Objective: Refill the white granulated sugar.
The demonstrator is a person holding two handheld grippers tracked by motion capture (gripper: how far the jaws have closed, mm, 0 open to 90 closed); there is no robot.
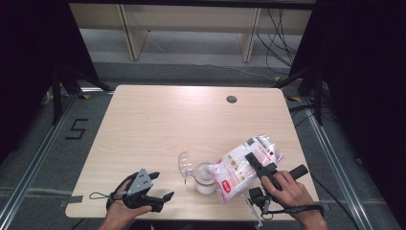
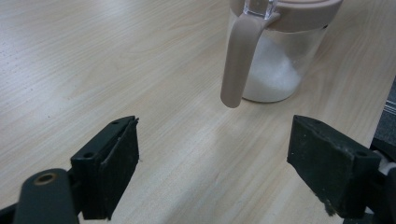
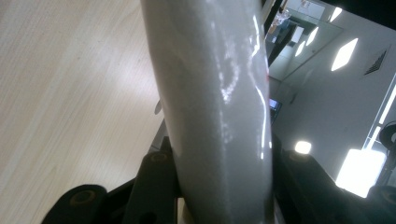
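With the right gripper (image 1: 258,168) we hold the bag (image 1: 243,165) tilted over the open jar (image 1: 206,178), which has only little white powder at its bottom, so most pouring is left, while the left gripper (image 1: 160,188) waits wide beside it.

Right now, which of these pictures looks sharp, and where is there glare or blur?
High view: even light, dark surroundings, the bag slightly soft. Left gripper view: the jar is fairly crisp, while the near jaws of the left hand-held gripper blur. Right gripper view: the bag, clamped in the right hand-held gripper, is close and hazy with streaks of glare; bright ceiling lights flare behind.
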